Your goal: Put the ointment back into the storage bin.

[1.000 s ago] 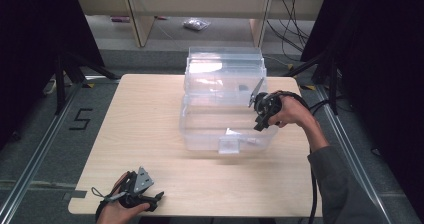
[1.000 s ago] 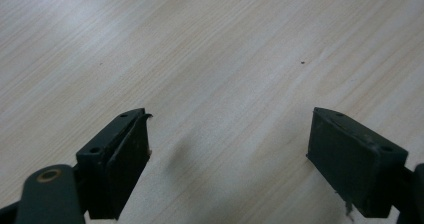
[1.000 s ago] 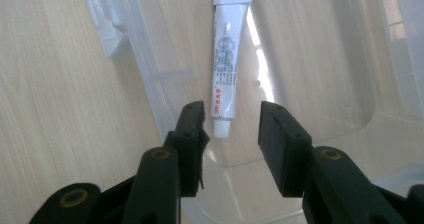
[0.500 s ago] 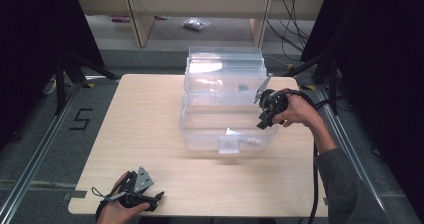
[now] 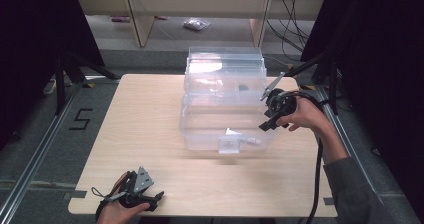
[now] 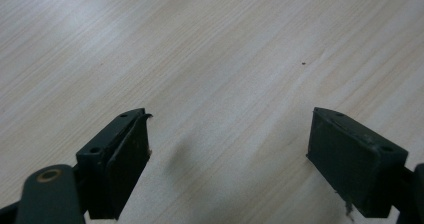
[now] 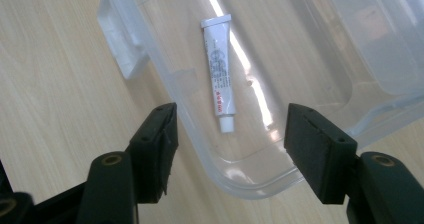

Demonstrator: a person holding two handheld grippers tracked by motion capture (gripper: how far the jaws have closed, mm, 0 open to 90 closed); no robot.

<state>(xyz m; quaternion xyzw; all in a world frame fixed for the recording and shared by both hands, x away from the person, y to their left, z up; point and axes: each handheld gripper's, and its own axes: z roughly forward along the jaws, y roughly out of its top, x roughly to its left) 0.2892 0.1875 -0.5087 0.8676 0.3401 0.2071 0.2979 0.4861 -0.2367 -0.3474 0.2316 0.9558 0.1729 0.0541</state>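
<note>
A clear plastic bin (image 5: 225, 119) stands in the middle of the wooden table (image 5: 145, 119), its lid raised at the far side. Inside it lies a small white tube (image 7: 220, 79) with a white cap, also visible near the bin's front wall as the tube (image 5: 248, 141). My right gripper (image 5: 267, 111) hovers over the bin's right rim, open, with nothing between its jaws; in the right gripper view the gripper (image 7: 230, 134) looks down on the tube. My left gripper (image 5: 150, 200) rests at the table's near left edge, open and empty, above bare wood (image 6: 225, 59).
A latch handle (image 5: 229, 145) juts from the bin's front wall. Metal rails run along the floor on both sides of the table. Shelving (image 5: 200, 9) stands beyond the far edge, with a small bag (image 5: 196, 24) on the floor.
My right gripper has drifted slightly right and toward the near side along the bin's right rim. The left gripper has stayed put.
</note>
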